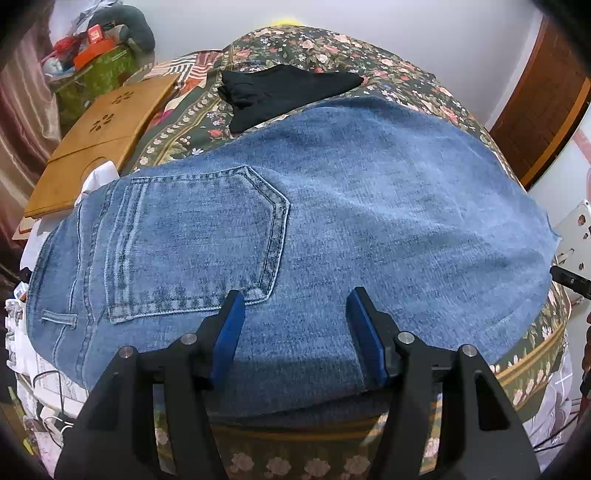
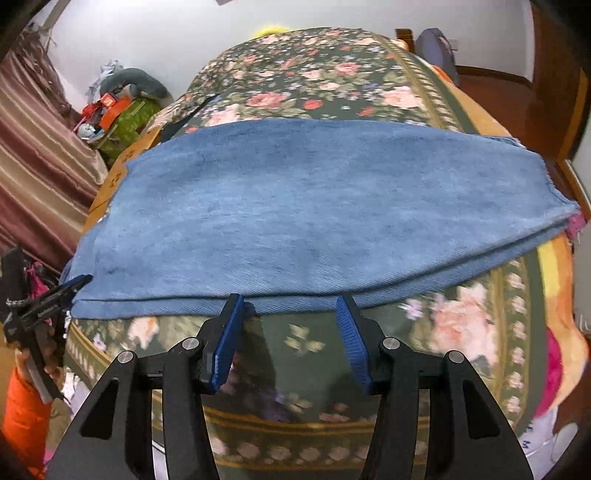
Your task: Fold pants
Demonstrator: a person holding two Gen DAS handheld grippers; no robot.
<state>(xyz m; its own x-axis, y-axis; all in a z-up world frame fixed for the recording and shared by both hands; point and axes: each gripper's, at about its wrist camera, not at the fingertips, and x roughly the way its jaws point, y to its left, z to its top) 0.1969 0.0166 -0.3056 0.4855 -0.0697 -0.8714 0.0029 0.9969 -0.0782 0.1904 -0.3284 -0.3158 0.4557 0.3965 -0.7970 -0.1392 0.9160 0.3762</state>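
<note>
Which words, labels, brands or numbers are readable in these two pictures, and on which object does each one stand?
No text can be read with certainty.
Left gripper: small white print on its black body in the right wrist view, too small and blurred to read.
Red box on the cluttered pile: a pale label, too blurred to read.
Jeans: no label or print visible.
Wooden board: cut-out shapes only, no text.

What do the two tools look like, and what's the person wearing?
Both the left tool and the right tool have black angular linkage arms with silver pivot pins and ribbed blue pads. An orange sleeve shows on the left arm.
</note>
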